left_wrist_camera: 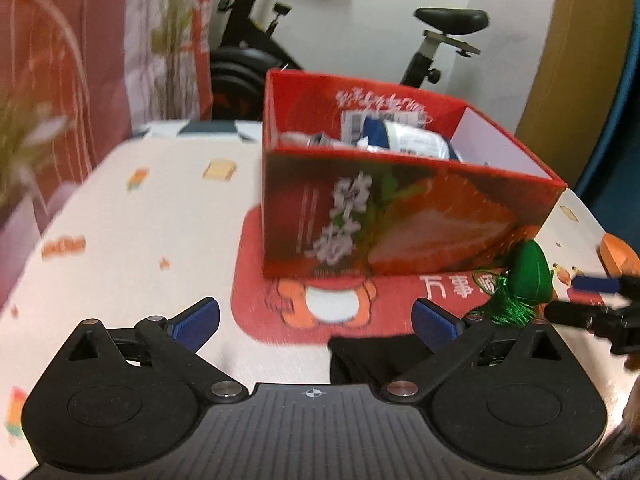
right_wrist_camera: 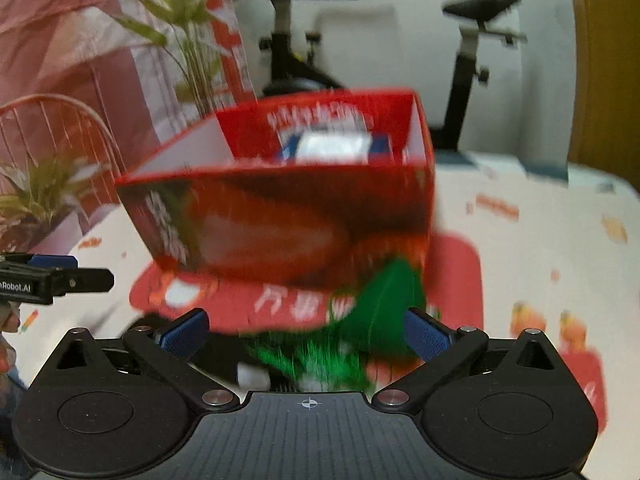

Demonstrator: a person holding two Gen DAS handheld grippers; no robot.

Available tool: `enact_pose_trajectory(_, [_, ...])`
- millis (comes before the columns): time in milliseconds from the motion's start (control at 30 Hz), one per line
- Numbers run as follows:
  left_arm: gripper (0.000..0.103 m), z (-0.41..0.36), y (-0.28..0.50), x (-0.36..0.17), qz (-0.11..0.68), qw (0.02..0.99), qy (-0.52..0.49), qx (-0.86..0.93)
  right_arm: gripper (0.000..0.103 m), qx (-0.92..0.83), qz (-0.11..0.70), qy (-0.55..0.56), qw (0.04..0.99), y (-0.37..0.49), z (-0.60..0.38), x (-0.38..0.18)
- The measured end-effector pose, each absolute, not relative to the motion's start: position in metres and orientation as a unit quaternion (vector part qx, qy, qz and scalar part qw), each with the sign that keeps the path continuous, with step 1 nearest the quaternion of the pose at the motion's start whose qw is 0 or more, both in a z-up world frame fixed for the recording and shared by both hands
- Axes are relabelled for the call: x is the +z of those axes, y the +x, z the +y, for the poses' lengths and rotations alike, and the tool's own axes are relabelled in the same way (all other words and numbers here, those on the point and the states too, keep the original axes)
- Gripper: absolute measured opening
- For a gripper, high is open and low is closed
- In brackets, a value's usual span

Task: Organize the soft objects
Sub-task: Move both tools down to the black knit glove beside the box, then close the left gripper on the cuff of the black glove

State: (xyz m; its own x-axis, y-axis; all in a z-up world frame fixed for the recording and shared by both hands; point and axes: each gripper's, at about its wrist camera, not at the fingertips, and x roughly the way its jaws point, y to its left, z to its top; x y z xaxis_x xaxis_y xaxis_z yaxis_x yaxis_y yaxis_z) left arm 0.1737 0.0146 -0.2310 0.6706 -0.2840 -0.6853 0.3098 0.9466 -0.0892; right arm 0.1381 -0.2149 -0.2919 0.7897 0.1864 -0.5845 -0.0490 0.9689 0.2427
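An open red box (left_wrist_camera: 400, 216) stands on the table, with blue-and-white soft packs (left_wrist_camera: 404, 140) inside. A green tasselled pouch (left_wrist_camera: 520, 280) lies in front of its right corner. A black cloth (left_wrist_camera: 368, 356) lies just before my left gripper (left_wrist_camera: 316, 320), which is open and empty. My right gripper (right_wrist_camera: 306, 330) is open, with the green pouch (right_wrist_camera: 380, 312) between its fingers, not gripped. The red box (right_wrist_camera: 288, 208) is close ahead in the blurred right wrist view. Each gripper shows at the edge of the other's view.
The table has a cream patterned cloth (left_wrist_camera: 140, 240) with a red mat (left_wrist_camera: 304, 308) under the box. An exercise bike (left_wrist_camera: 280, 52) stands behind. A potted plant (right_wrist_camera: 44, 196) and a wire chair (right_wrist_camera: 60, 128) stand at the left.
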Motion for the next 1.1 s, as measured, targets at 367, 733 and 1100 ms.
enact_pose_trajectory(367, [0.101, 0.008, 0.167, -0.254, 0.392, 0.902, -0.013, -0.181, 0.098, 0.063, 0.359, 0.158, 0.918, 0.127, -0.226, -0.320])
enact_pose_trajectory(733, [0.060, -0.003, 0.186, -0.278, 0.449, 0.867, -0.055, -0.210, 0.093, 0.072, 0.361, 0.152, 0.917, 0.132, -0.222, -0.323])
enact_pose_trajectory(1100, [0.022, 0.002, 0.182, -0.277, 0.438, 0.875, -0.044, -0.200, 0.092, 0.070, 0.360, 0.160, 0.917, 0.133, -0.223, -0.326])
